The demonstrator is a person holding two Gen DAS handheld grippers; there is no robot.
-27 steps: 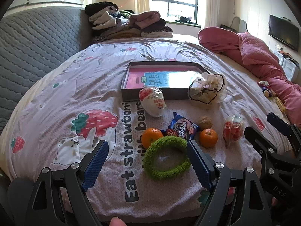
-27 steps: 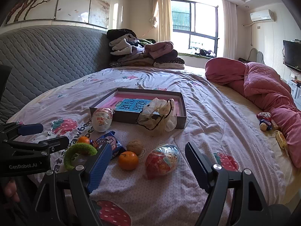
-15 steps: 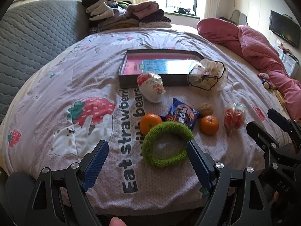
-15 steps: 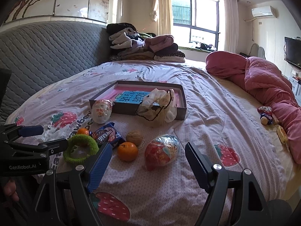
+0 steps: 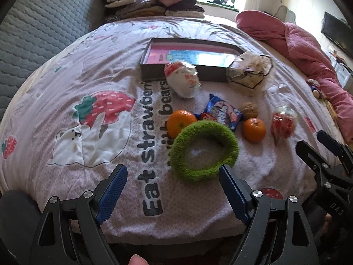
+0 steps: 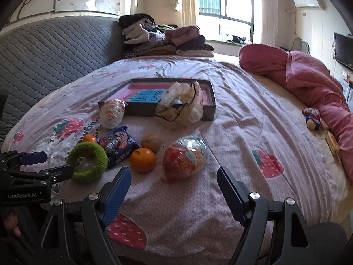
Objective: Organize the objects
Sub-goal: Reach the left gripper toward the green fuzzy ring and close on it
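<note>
A fuzzy green ring (image 5: pixel 204 152) lies on a strawberry-print bedsheet (image 5: pixel 88 70), just ahead of the left gripper (image 5: pixel 173 190), whose blue-padded jaws are spread wide and hold nothing. Touching the ring's far edge sit an orange (image 5: pixel 179 122) and a blue snack packet (image 5: pixel 222 114). Beyond them lies a shallow dark box with a pink lining (image 5: pixel 187 59). The right gripper (image 6: pixel 173 190) is also spread wide and empty, near a red wrapped egg-shaped toy (image 6: pixel 185 158).
</note>
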